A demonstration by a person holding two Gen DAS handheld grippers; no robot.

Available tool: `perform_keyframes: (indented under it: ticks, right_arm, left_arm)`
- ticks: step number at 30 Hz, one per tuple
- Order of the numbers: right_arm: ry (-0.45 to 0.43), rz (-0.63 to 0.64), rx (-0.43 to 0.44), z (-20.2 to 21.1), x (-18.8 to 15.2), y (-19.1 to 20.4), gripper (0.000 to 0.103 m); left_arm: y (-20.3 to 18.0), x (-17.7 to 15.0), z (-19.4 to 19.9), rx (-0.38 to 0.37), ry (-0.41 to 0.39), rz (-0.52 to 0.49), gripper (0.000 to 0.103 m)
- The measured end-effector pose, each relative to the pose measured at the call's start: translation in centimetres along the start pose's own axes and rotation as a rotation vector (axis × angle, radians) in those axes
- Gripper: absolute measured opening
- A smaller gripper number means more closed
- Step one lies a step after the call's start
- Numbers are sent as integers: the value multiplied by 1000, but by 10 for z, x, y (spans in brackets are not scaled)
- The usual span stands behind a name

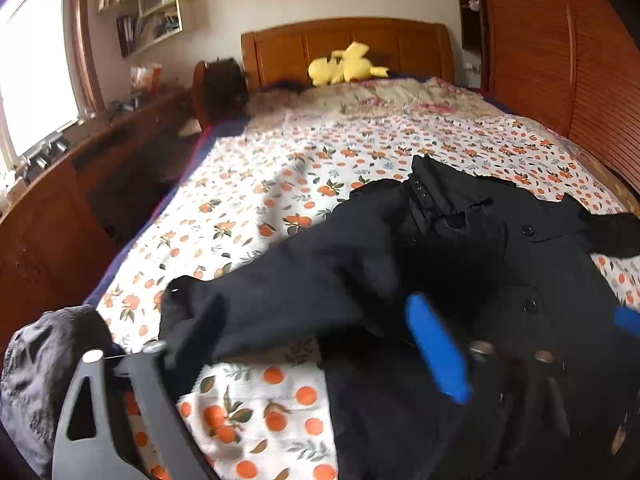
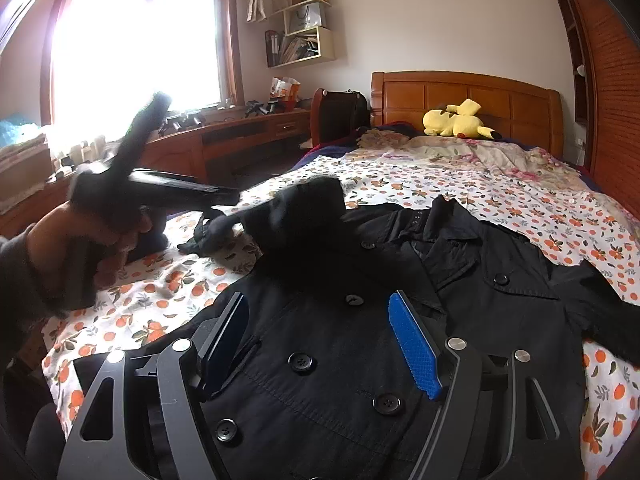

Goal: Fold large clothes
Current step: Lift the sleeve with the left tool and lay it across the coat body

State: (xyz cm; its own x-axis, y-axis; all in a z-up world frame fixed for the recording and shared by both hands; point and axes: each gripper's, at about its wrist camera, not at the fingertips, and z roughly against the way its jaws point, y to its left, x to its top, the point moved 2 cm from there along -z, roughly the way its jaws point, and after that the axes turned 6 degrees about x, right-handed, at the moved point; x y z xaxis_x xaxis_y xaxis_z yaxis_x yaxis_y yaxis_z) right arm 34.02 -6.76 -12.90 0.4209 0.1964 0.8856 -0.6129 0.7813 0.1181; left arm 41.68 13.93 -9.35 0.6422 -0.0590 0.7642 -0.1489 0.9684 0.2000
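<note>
Two grippers work a black coat [image 2: 460, 280] spread on the bed [image 2: 520, 208]. Left gripper [image 1: 312, 344] is spread wide around the left sleeve [image 1: 280, 288], gripping nothing; right gripper [image 2: 320, 344] hovers agape over the buttons. Best pinch the cuff and carry it across flat. No containers hold anything here.

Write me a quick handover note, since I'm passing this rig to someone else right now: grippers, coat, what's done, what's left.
Right gripper: open, empty, hovering over the buttoned front of the black coat.
Left gripper: at the coat's sleeve; too blurred to tell whether it grips.
Coat: face up on the orange-print bedsheet, collar toward the headboard, one sleeve stretched toward the window side.
Done: coat laid out, buttoned.
Left: all folds; no fold is finished yet.
</note>
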Motion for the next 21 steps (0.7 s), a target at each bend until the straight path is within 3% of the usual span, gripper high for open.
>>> perform_keyframes:
  ticks: [6, 14, 21]
  right_arm:
    - [23, 12, 8, -5, -3, 5, 74]
    - [34, 22, 21, -9, -6, 11, 96]
    - [65, 18, 2, -17, -11, 9, 96]
  left_arm:
    - [38, -25, 1, 40, 13, 19, 98]
    - [115, -59, -71, 159, 139, 107, 98]
    - [156, -84, -125, 195, 246, 204, 98]
